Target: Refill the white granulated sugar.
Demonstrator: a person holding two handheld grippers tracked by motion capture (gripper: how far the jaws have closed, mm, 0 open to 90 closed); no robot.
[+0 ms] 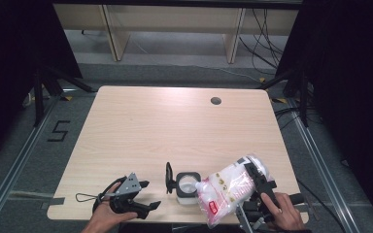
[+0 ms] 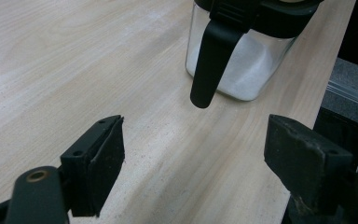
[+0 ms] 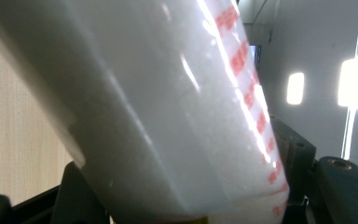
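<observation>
**Right gripper tilts a bag over an open jar**

Right gripper [image 1: 255, 180] grips a clear bag [image 1: 226, 190] of white granules, red print on its side, jaws partly closed on the bag's body. The bag slopes down to the left, its low end just beside the mouth of the jar [image 1: 186, 185], near the front edge of the table [image 1: 175, 121]. The jar's black lid [image 1: 168, 176] stands swung open on its left side; the left gripper view shows white granules already in the glass base. Left gripper [image 1: 143, 195] hovers near the jar with jaws wide apart, holding nothing.

Risks, as judged: the soft bag could sag or slip in the grip, so the stream misses the mouth and scatters on the table. Nothing steadies the jar, so a nudge from the bag could shift it or tip it off the near edge.
</observation>
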